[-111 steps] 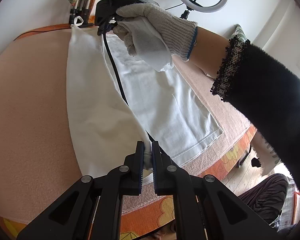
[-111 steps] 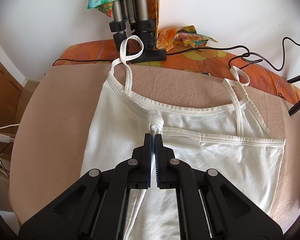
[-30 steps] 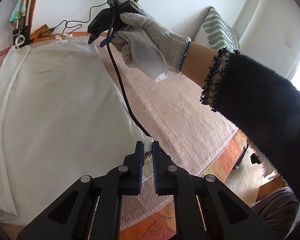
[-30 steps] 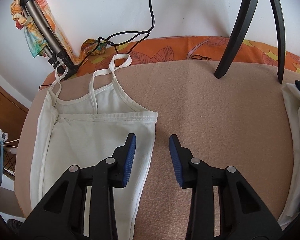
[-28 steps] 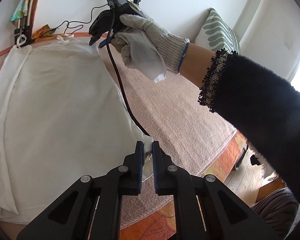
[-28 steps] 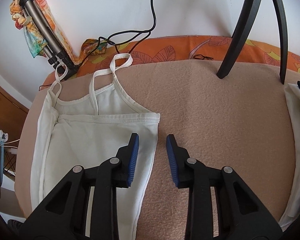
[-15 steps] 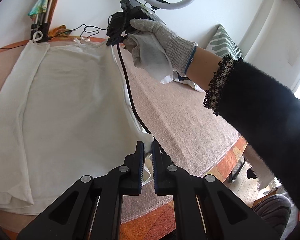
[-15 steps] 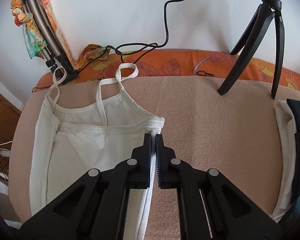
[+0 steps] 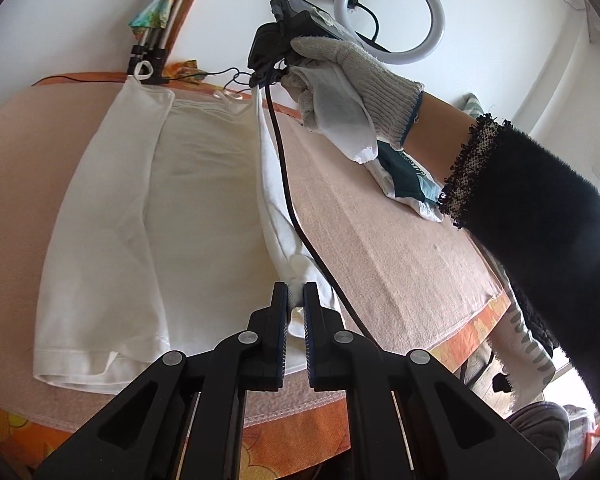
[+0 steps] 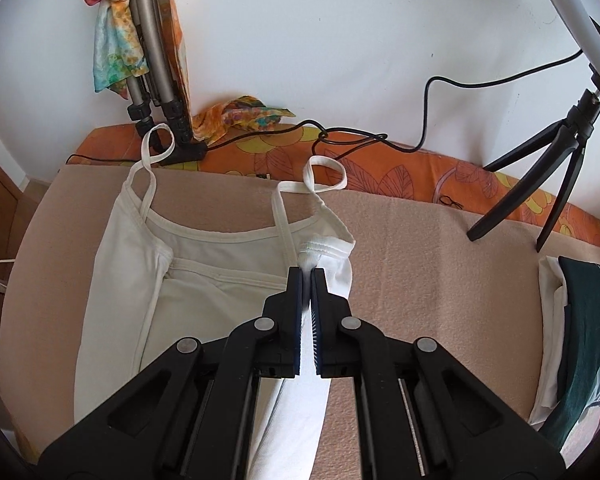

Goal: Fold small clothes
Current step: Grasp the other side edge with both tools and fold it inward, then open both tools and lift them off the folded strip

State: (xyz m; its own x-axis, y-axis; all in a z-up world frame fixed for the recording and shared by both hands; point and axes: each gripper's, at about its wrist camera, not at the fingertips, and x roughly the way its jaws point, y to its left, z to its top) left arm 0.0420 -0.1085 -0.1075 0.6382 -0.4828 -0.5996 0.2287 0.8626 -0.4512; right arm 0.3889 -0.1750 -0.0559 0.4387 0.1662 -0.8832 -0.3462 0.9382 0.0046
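Observation:
A white strappy camisole (image 9: pixel 204 208) lies on the beige blanket (image 9: pixel 380 248), its left side folded in. My left gripper (image 9: pixel 295 296) is shut on the hem end of its right edge, lifted a little. My right gripper (image 10: pixel 306 274) is shut on the top right corner of the camisole (image 10: pixel 220 256), near the underarm, and lifts it off the blanket (image 10: pixel 440 280). In the left wrist view the right gripper (image 9: pixel 266 74) is held by a gloved hand above the far end of the garment. The right edge hangs taut between both grippers.
A pile of folded clothes, white and dark green (image 10: pixel 580 320), lies at the blanket's right edge; it also shows in the left wrist view (image 9: pixel 404 184). A ring light on a small black tripod (image 10: pixel 556 144), a grey tripod with scarves (image 10: pixel 148 80) and cables (image 10: pixel 360 136) stand at the back.
My right gripper closed on the camisole's top right corner and raised it. My left gripper stayed shut on the hem and lifted, so the right edge now rises off the blanket.

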